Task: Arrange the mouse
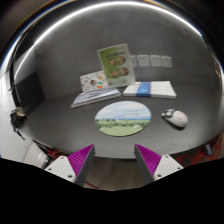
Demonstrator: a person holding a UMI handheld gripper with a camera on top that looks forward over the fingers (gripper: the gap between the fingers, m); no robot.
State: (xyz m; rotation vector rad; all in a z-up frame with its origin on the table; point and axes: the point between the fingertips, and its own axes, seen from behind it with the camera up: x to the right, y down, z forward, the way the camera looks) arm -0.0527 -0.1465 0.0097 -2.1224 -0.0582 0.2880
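My gripper [115,160] hangs with its fingers apart and nothing between them, just short of the dark desk [55,110]. If I swing right too low, a finger could catch the desk edge or knock the white mouse [176,118] away before I straddle it. The mouse lies well beyond my right finger, just beside the round mouse pad [123,118], which sits straight ahead; a standing brochure [117,65] is behind.

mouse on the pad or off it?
Off. The mouse sits on the table beside the round mouse pad, apart from it. The tongs are open, empty, short of both.
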